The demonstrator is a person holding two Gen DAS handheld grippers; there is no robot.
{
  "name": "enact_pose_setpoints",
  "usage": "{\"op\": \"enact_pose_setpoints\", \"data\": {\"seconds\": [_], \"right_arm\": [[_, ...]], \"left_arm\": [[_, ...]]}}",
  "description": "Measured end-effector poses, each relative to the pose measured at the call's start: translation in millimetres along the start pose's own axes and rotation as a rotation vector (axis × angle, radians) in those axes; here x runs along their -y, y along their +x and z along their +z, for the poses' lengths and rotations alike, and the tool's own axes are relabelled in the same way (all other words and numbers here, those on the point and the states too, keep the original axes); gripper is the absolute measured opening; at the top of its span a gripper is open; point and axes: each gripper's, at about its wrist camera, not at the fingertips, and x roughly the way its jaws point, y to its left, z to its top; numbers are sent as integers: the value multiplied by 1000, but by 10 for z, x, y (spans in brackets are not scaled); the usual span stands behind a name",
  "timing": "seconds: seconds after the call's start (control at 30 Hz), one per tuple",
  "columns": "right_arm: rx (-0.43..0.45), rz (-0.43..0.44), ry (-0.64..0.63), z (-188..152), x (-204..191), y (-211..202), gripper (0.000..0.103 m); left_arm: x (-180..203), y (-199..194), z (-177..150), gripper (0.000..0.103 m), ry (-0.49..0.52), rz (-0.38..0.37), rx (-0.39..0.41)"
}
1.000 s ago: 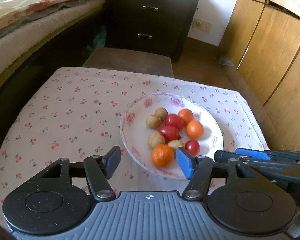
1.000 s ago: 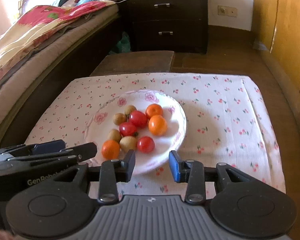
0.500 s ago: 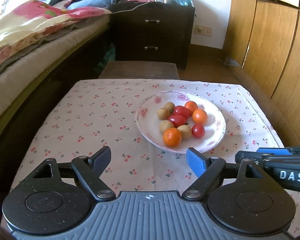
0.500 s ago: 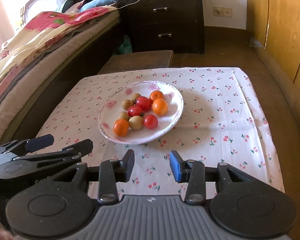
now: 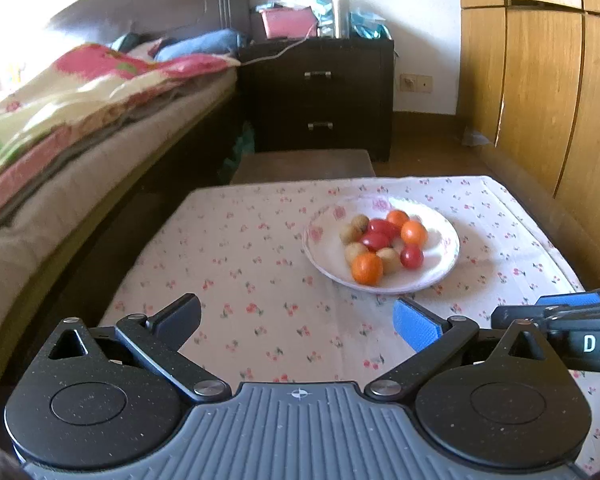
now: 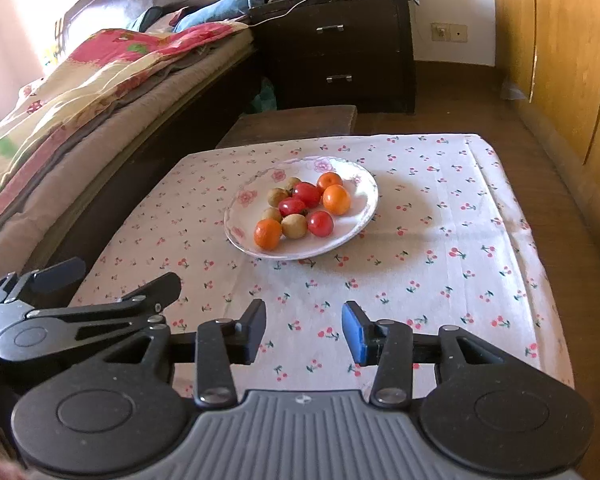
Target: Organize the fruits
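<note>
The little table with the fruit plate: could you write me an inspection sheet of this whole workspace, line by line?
Surface: low table under a white cloth printed with cherries.
Job's things: one flowered plate holding three oranges, four red tomatoes and about four brown fruits, bunched together.
Clutter: nothing seen on the cloth besides the plate.
Grippers: left gripper opening, nothing between its fingers; right gripper opening slightly, also empty. Both hang over the near edge, short of the plate.
Cables: a white cord trails over the nightstand.
Surroundings: bed with a flowered quilt on the left, wooden wardrobe on the right, a dark stool beyond the table.
</note>
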Motion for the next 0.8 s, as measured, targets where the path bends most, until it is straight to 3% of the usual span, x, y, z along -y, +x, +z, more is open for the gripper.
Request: {"op": "enact_pose_setpoints", "data": {"seconds": [0.8], "right_arm": [[-35,-58,8,-459,-16,-257,44]], "left_arm": [[-73,-303,-416,103,-31,-76,-83]]}}
